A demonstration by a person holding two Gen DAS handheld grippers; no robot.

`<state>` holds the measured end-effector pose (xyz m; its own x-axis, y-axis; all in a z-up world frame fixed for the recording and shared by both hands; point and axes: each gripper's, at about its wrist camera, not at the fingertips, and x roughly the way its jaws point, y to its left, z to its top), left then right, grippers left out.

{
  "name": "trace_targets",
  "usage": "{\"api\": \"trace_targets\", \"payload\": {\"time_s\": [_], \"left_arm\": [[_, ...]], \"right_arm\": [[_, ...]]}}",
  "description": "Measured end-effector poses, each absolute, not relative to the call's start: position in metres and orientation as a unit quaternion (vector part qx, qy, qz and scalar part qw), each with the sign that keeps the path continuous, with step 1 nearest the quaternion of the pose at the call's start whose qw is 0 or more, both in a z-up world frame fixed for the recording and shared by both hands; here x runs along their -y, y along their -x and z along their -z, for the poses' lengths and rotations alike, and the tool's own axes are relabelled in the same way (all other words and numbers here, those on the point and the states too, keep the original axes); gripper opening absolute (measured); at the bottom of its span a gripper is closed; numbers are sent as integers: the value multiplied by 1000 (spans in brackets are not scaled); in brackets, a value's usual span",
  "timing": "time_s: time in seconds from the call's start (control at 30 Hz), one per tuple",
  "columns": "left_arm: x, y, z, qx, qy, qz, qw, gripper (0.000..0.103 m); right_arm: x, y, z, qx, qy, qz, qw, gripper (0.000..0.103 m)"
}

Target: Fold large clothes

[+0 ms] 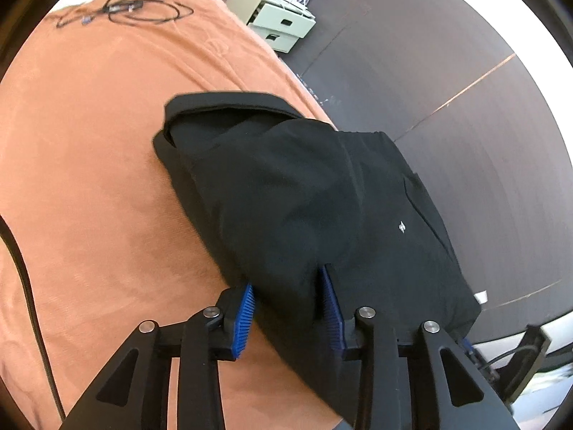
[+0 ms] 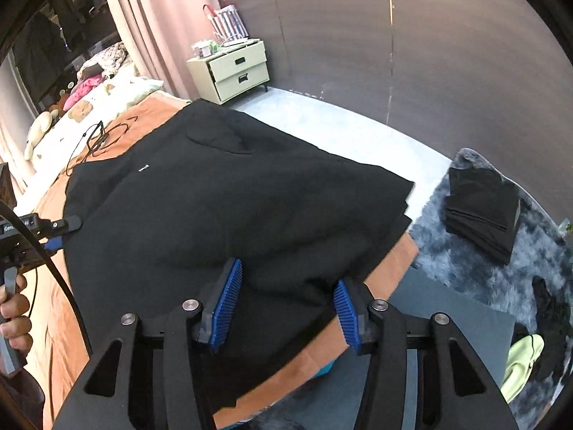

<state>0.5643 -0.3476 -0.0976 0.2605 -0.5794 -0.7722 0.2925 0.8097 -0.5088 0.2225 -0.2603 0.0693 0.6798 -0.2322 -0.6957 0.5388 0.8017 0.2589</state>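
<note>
Orange bedding [image 1: 89,179] covers the bed on which the work is done, with dark wall panels and a pale floor beyond its right edge.

From the left wrist view, the left gripper [image 1: 288,308] has its blue ribbed pads [image 1: 245,317] set narrowly on a thick bunch of black cloth at the near edge of the black garment [image 1: 304,186]; the fabric fills the gap and bulges over both pads, so it is clamped. From there the garment stretches away and up to the left, folded into a bulky bundle with a small white logo [image 1: 401,228] on its right half, and its right side hangs over the edge of the bed.

From the right wrist view, the right gripper [image 2: 286,304] stands at the garment's [image 2: 232,208] near right hem. Its blue pads [image 2: 227,308] are partly apart with black cloth between them; the left pad lies against the fabric, but whether the right pad presses on it I cannot tell. The garment spreads far and left from these jaws, reaching the left gripper [image 2: 59,233] at its left edge, where a hand [image 2: 14,315] grips the handle.

Farther out, a tangle of black cable [image 1: 136,10] lies at the far end of the bed, a cream nightstand [image 2: 232,71] stands by the wall, and a stack of folded dark clothes [image 2: 481,211] sits on a grey shaggy rug [image 2: 465,276] to the right.
</note>
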Motion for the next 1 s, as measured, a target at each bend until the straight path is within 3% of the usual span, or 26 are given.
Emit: {"api": "trace_targets", "payload": {"time_s": [0.1, 0.27, 0.37, 0.43, 0.57, 0.8, 0.87, 0.93, 1.0], "left_arm": [[337, -546, 81, -535, 134, 284, 784, 47], [316, -509, 49, -513, 115, 299, 796, 73], [296, -484, 26, -496, 107, 304, 806, 80], [288, -476, 13, -480, 88, 302, 819, 82], [256, -442, -16, -443, 78, 305, 840, 101], [199, -393, -47, -413, 72, 300, 857, 103], [181, -379, -54, -403, 71, 297, 862, 103], [162, -363, -60, -389, 71, 293, 870, 103], [145, -348, -63, -380, 72, 287, 876, 103]], "right_arm": [[250, -210, -73, -331, -230, 210, 891, 59], [229, -181, -87, -304, -221, 203, 904, 72], [210, -164, -96, -291, -210, 193, 913, 75], [194, -151, -107, -281, -196, 191, 920, 83], [171, -122, -116, -260, -189, 195, 927, 84], [138, -88, -122, -247, -173, 202, 932, 88], [133, -83, -122, -240, -168, 203, 934, 92], [127, -76, -122, -234, -166, 201, 937, 103], [120, -69, -122, -229, -158, 198, 940, 103]]}}
